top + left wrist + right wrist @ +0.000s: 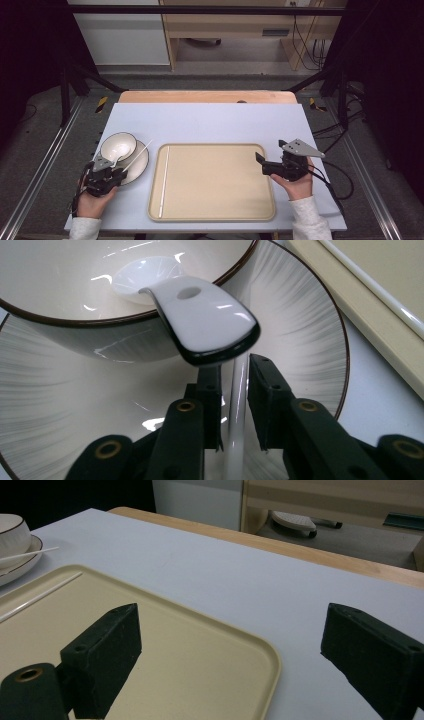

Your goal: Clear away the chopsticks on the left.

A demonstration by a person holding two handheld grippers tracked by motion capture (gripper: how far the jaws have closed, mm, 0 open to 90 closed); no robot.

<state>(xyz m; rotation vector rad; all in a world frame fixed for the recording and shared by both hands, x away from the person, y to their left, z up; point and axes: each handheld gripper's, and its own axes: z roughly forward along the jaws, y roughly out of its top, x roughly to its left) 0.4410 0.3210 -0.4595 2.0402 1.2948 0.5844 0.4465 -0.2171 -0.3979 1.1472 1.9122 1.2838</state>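
The left gripper (116, 169) sat at the near edge of a plate (141, 162) on the left side of the table (210, 120), held by the person's left hand (92, 197), whose forearm came in from the bottom edge. In the left gripper view its jaws stood narrow around a white chopstick (237, 405) that ran up between them; the left pad looked to touch it, while a thin gap showed at the right pad, so a firm grip could not be told. That chopstick lay across the plate (310, 330), leaning out past its far rim toward the tray (215, 182). A bowl (118, 146) stood on the plate, with a white spoon (200, 315) resting in it, the handle hanging over the rim just above the jaws.

The right gripper (262, 164) hovered at the tray's right edge, pointing left across it, held level in the right hand (299, 182). Its jaws stood wide apart with nothing between them. A second chopstick (164, 181) lay along the tray's left side.
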